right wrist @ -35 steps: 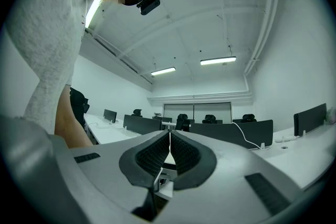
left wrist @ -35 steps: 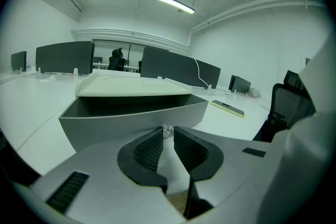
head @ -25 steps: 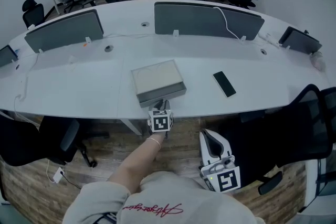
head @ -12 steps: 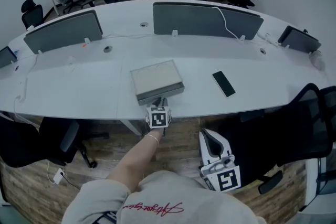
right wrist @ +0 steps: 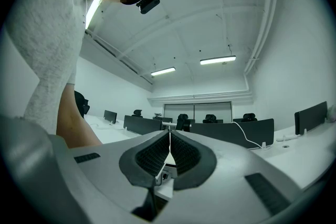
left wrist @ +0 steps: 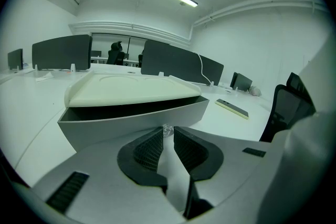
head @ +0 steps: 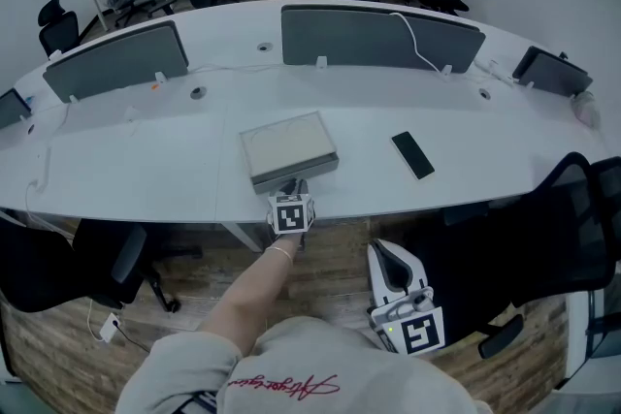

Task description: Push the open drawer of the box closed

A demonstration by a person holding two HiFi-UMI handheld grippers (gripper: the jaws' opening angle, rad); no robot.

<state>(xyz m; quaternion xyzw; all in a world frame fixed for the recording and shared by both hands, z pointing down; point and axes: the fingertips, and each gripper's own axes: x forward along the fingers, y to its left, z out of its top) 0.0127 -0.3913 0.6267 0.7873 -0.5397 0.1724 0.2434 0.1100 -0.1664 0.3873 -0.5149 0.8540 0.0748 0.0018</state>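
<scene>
A flat grey box with a cream lid (head: 287, 143) (left wrist: 131, 89) lies near the front edge of the white desk (head: 146, 170). Its drawer (head: 320, 168) (left wrist: 126, 122) stands slightly out, with a dark slit under the lid. My left gripper (head: 294, 186) (left wrist: 168, 131) is right at the drawer front, its jaws nearly together around a small shiny knob (left wrist: 167, 129). My right gripper (head: 381, 249) (right wrist: 169, 134) hangs below the desk edge beside the person's lap, shut and empty, and points level over the desk.
A dark phone (head: 414, 155) (left wrist: 231, 108) lies right of the box. Grey divider screens (head: 380, 36) (head: 118, 56) stand along the desk's far side. Black chairs (head: 572, 218) (head: 107, 257) sit under the desk's front edge on both sides.
My left gripper has crept a little forward towards the box, and the drawer front sits slightly further in. The right gripper has not moved.
</scene>
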